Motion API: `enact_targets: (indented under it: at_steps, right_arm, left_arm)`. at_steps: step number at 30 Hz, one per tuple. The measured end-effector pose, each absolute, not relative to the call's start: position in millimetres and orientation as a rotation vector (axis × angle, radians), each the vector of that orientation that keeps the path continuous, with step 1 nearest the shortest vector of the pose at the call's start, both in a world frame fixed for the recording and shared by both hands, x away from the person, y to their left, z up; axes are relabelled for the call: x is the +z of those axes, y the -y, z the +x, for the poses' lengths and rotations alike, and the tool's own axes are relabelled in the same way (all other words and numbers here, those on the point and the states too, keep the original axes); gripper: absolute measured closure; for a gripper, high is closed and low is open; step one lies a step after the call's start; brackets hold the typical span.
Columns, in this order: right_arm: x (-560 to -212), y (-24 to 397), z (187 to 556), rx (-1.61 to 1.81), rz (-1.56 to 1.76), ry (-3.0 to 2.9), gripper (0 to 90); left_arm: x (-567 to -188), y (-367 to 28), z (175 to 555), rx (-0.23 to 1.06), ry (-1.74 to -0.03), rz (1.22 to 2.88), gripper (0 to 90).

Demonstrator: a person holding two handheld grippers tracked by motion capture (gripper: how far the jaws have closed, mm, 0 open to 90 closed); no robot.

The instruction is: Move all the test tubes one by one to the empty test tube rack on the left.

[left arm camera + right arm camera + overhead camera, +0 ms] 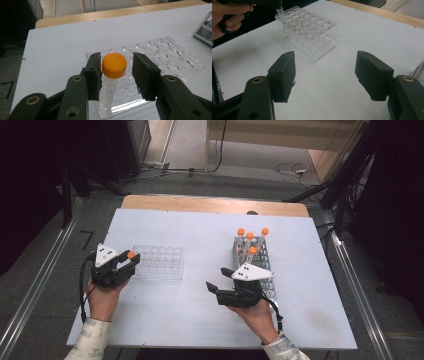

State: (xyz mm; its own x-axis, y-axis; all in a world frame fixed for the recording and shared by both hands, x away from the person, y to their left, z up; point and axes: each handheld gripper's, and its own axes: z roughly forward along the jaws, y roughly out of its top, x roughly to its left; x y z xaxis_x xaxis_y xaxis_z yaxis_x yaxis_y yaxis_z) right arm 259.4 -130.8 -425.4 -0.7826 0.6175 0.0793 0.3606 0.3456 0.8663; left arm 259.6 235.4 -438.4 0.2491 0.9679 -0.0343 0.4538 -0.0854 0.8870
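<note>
Our left claw [116, 75] stands slightly parted around the orange-capped tube [113, 65], seated at the clear rack's [159, 261] near-left corner; we should lift away straight, not nudging it. Our right claw [332, 75] waits open over the tabletop [200, 310].

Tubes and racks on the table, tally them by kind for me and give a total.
Orange-capped tubes: 5 (one standing in the clear rack between the left gripper's jaws, four in the grey rack)
Clear rack: 1
Grey rack: 1
Total: 7
</note>
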Motion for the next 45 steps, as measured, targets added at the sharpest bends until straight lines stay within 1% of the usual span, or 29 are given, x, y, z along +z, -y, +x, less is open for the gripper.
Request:
enact_targets:
  at_steps: [3, 5, 7, 8, 9, 11, 37, 45]
  right_arm:
    - [-425, 132, 260, 1.408, 0.878, -2.345, 31.3]
    - [-425, 132, 260, 1.408, 0.879, -2.341, 31.4]
    - [-424, 133, 261, 1.409, 0.880, -2.336, 31.4]
    - [-424, 134, 261, 1.407, 0.884, -2.334, 31.4]
    - [-424, 135, 261, 1.408, 0.891, -2.330, 31.4]
    - [-423, 136, 262, 1.407, 0.894, -2.323, 31.4]
    - [-411, 169, 274, 1.395, 0.978, -2.207, 31.5]
    - [-414, 179, 281, 1.311, 1.016, -2.202, 31.7]
  left_arm:
    - [-437, -235, 259, 0.777, -1.330, 1.662, 49.5]
    - [-436, -234, 258, 0.797, -1.340, 1.649, 40.7]
    - [-435, -234, 258, 0.823, -1.353, 1.631, 30.0]
    - [-435, -234, 258, 0.830, -1.356, 1.624, 26.5]
    - [-434, -234, 258, 0.827, -1.356, 1.617, 23.2]
    - [-434, -236, 258, 0.822, -1.361, 1.602, 20.1]
    - [-433, -240, 256, 0.826, -1.369, 1.571, 19.8]
    - [-432, -241, 255, 0.830, -1.371, 1.569, 19.8]
